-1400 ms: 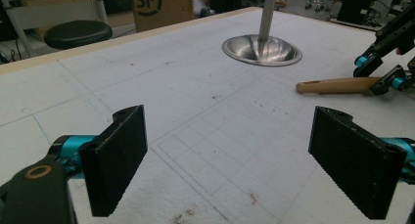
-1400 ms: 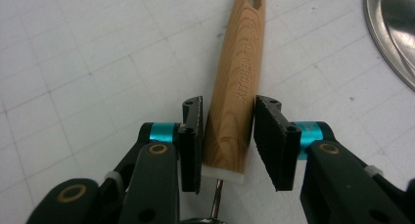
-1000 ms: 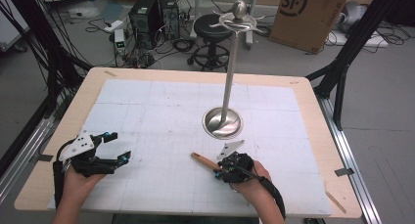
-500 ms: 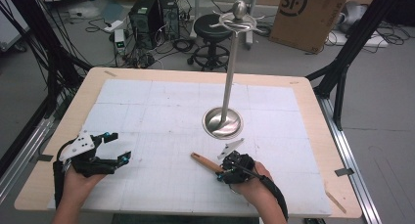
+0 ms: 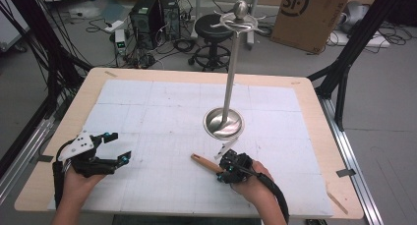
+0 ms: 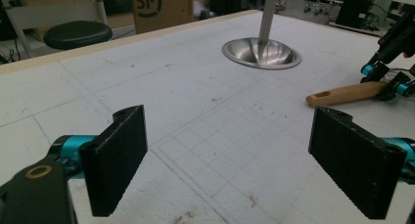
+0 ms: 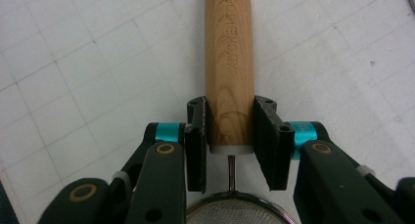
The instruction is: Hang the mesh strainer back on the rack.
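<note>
Right hand-held gripper (image 7: 230,143) clamping wooden handle (image 7: 229,62)

A small strainer with a round light-wood handle (image 7: 229,62) stamped with lettering lies flat on the white gridded mat, near the steel stand's round base. A thin wire joins the handle's end to a metal-rimmed mesh bowl (image 7: 234,212). Black jaws press both sides of the handle's end.

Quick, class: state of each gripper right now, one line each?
Left gripper: open, jaws wide apart, holding nothing.
Right gripper: closed on the wooden handle of a mesh strainer, just above the table.
</note>
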Action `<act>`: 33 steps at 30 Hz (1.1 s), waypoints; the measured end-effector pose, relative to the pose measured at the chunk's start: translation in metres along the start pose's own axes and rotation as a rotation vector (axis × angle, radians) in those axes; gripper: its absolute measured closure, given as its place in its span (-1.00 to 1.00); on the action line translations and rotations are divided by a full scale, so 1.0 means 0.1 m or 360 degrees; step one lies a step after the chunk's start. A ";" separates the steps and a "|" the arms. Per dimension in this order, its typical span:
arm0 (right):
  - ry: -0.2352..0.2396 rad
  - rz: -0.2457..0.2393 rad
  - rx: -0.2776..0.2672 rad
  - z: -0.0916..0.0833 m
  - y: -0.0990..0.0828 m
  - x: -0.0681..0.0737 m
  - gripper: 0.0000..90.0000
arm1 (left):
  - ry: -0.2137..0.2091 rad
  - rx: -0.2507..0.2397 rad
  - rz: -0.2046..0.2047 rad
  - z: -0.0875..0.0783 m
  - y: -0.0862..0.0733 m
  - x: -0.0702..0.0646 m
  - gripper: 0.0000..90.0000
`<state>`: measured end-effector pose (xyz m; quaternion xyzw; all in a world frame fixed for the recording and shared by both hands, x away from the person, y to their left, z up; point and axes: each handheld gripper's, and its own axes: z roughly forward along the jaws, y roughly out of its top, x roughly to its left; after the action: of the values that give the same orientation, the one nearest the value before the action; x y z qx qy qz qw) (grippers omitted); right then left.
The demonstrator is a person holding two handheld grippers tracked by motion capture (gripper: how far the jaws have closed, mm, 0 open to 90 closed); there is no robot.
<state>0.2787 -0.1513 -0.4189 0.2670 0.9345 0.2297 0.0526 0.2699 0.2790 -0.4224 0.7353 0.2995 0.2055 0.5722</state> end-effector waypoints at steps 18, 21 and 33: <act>-0.0202 -0.0002 -0.0511 -0.39 -0.18 -0.19 0.53 | 0.0017 -0.0007 -0.0008 -0.02 0.00 0.03 -0.67; -0.0214 0.0011 -0.0607 -0.46 -0.21 -0.21 0.53 | 0.0016 -0.0008 -0.0005 -0.02 0.00 0.03 -0.67; -0.0215 0.0092 -0.1043 -0.77 -0.37 -0.33 0.53 | 0.0013 0.0003 0.0007 -0.01 0.01 0.01 -0.66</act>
<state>0.2725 -0.2272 -0.3679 0.2769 0.7973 0.5012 0.1909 0.2698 0.2800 -0.4207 0.7356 0.3004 0.2096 0.5698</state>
